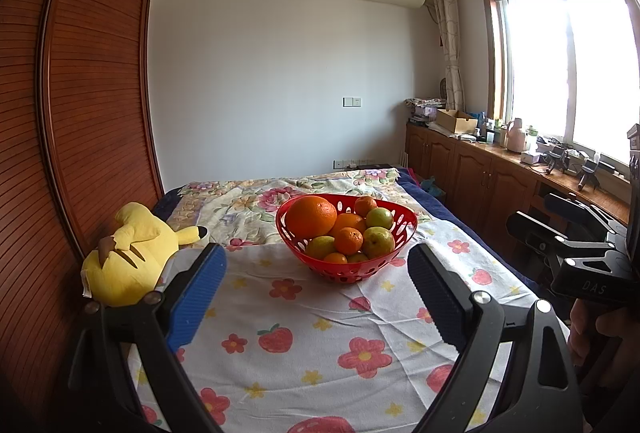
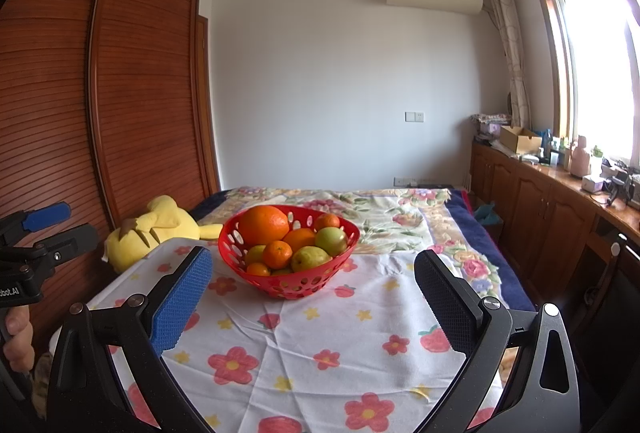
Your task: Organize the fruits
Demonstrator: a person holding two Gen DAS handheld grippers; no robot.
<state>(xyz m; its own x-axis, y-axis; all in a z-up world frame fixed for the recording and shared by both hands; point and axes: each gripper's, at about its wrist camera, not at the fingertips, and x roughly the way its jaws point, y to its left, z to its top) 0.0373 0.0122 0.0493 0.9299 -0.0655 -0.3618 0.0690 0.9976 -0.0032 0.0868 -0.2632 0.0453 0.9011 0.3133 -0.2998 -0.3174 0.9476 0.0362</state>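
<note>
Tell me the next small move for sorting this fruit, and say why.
Probably ease the right gripper forward and up over the red basket toward the big orange. Both grippers are open and empty, short of the basket, and that orange sits on top of the pile, easiest to lift first.

Two bits of lettering, each on a gripper body

The right gripper (image 1: pixel 532 217), seen at the edge of the left wrist view, carries raised letters "DAS" on its black body. The left gripper (image 2: pixel 60 225), seen at the edge of the right wrist view, has white lettering ending "bot.AI" on its black block; the beginning is cut off.
</note>
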